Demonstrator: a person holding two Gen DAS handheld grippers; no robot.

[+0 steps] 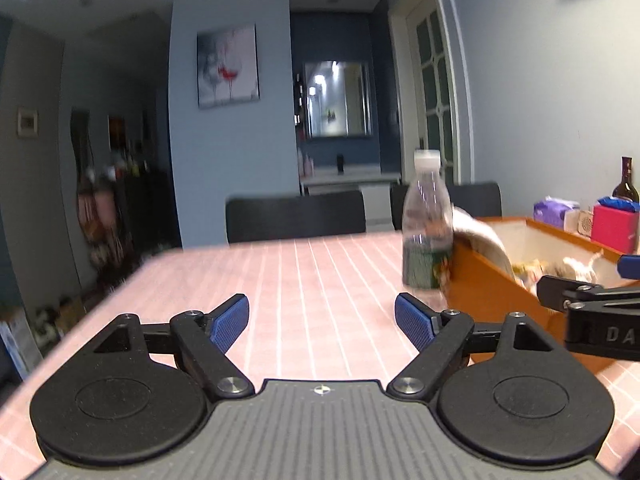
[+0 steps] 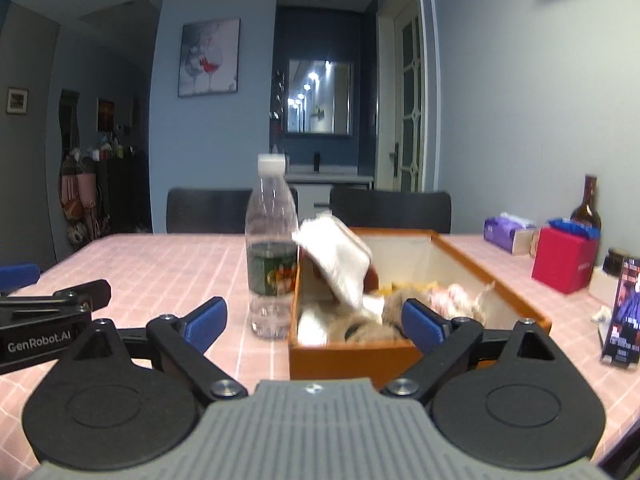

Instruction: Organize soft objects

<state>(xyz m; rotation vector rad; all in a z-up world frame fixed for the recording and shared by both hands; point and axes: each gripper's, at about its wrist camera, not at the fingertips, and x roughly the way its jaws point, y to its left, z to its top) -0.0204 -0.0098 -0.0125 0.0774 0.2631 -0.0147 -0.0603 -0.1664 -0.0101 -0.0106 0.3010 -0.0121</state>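
1. Left gripper: blue ribbed pads spread wide, released, empty, above the pink grid-patterned tablecloth; apparently parked clear of the work.
2. Clear, thin-walled plastic water bottle with white cap and green label: upright, just beside the box's left wall, rigid and likely not part of the sorting.
3. Orange rectangular box with pale lining: white folded cloth draped over its left rim, half in; furry tan plush and crumpled pale fabric inside, seemingly gathered there as storage.
4. Right gripper: fingers apart, gripping nothing, poised before the box's near wall.
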